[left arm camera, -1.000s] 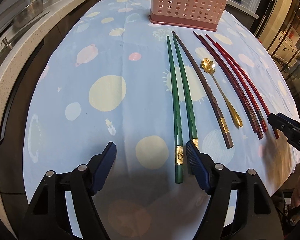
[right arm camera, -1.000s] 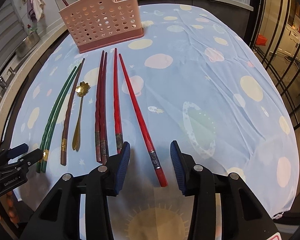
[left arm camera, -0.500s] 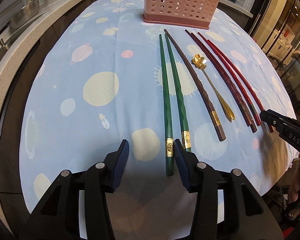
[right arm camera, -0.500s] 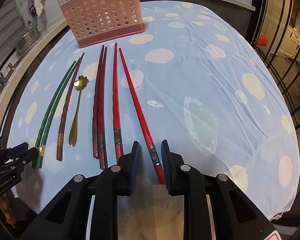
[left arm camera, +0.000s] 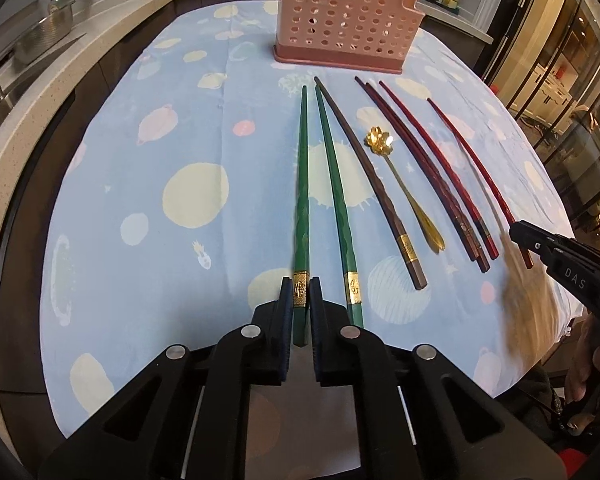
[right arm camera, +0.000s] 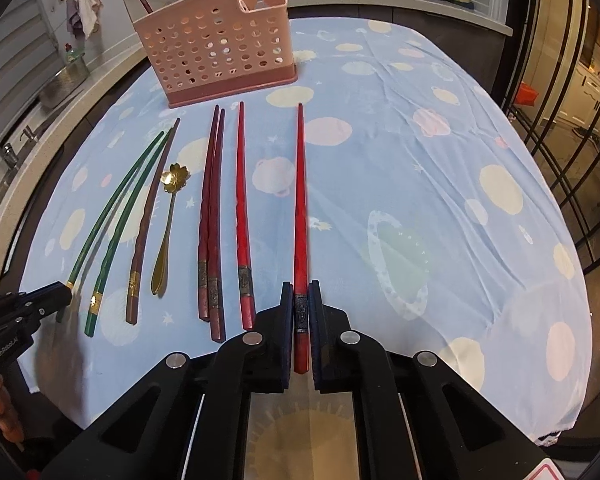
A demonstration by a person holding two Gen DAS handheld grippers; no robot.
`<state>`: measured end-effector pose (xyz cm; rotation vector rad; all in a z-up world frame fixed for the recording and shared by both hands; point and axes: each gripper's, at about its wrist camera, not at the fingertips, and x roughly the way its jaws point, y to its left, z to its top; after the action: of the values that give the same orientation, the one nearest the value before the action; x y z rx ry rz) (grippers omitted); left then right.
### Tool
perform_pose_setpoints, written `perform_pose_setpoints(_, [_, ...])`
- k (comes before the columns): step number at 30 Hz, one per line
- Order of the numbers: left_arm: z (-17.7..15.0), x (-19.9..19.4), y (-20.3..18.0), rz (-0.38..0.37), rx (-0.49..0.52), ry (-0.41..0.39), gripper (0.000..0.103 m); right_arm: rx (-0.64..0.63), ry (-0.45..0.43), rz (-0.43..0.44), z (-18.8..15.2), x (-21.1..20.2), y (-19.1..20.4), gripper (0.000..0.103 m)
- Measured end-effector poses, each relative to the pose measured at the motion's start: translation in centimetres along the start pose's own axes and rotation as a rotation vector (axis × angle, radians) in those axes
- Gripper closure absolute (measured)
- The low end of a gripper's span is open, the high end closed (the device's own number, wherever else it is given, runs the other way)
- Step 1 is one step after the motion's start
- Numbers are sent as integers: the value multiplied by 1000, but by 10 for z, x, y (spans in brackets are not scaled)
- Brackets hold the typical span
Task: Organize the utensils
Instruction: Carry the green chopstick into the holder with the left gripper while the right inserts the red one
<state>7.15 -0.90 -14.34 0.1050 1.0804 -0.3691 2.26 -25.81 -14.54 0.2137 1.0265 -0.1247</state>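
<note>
Both jaws clamped on butt ends: left gripper [left arm camera: 301, 296] holds green chopstick [left arm camera: 302, 184], right gripper [right arm camera: 301, 300] holds red chopstick [right arm camera: 300, 208], long axes pointing far toward the pink basket [right arm camera: 216, 48].

My left gripper [left arm camera: 301, 294] is pinched nearly closed, both pads pressing on a thin stick held between them. My right gripper [right arm camera: 301, 298] is clamped the same way, pointing straight ahead.

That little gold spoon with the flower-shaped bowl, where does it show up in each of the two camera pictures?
Left wrist view: the gold spoon lies right of centre, between the brown chopstick and the dark red pair.
Right wrist view: the gold spoon lies left of centre, with the same neighbours.
Shared landmark: the pink basket stands beyond the utensils in both.
</note>
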Motion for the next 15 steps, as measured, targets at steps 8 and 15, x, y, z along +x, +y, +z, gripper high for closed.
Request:
perform_pose_setpoints(8, [29,-36,6,11,-8,-107,96,8,-108,45,30,-33,2,96])
perform_pose_setpoints(15, [66,-66,4,8,-10,-212,96,15,-215,64,63,-63,2,96])
